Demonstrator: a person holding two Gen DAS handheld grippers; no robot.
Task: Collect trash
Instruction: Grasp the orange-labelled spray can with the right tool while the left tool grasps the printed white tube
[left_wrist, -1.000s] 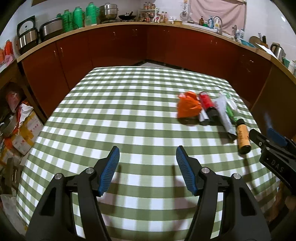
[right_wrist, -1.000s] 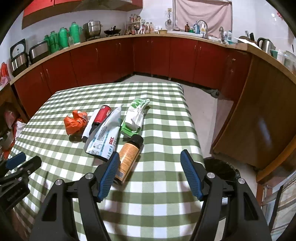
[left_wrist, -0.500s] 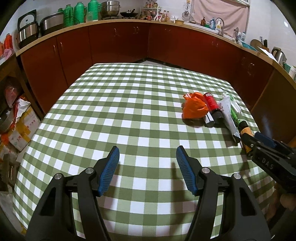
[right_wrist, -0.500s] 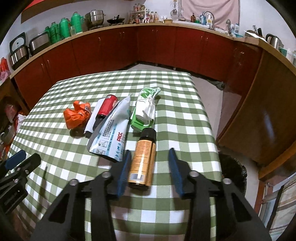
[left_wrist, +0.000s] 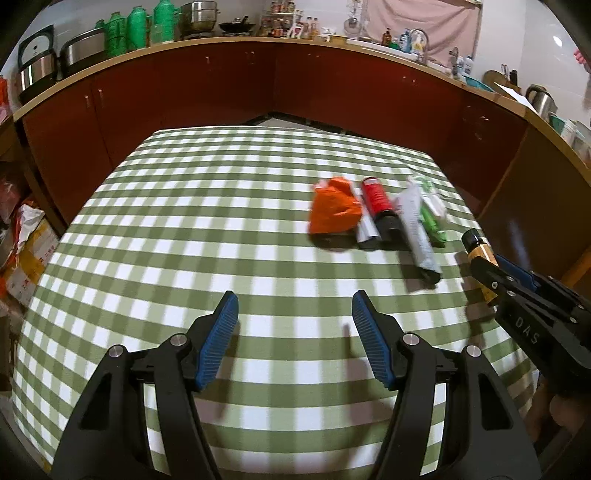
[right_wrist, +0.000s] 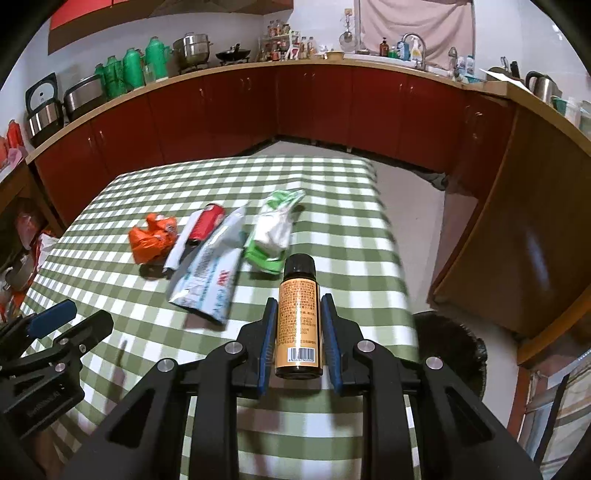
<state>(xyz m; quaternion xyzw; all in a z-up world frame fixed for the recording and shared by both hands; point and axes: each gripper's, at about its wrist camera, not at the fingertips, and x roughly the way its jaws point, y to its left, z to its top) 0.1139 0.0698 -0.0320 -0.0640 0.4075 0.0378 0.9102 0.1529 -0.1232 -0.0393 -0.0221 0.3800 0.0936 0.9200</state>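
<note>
My right gripper (right_wrist: 298, 321) is shut on a small orange bottle (right_wrist: 298, 325) with a black cap, held near the table's right edge; the same bottle (left_wrist: 478, 254) shows in the left wrist view, in the right gripper (left_wrist: 491, 273). Beyond it lie a green-and-white wrapper (right_wrist: 275, 236), a grey-blue pouch (right_wrist: 210, 284), a red can (right_wrist: 207, 225) and a crumpled orange bag (right_wrist: 151, 242). My left gripper (left_wrist: 293, 332) hangs open over bare tablecloth, left of the trash and short of the orange bag (left_wrist: 332, 212). It holds nothing.
A green-checked table (left_wrist: 184, 221) stands inside a U of red cabinets (right_wrist: 314, 107). A dark round bin (right_wrist: 450, 350) sits on the floor off the table's right edge. Boxes and bags (left_wrist: 26, 254) crowd the floor at left.
My right gripper closed on the orange bottle, going from wide open to clamped around it. The left gripper stayed open and shifted only slightly.
</note>
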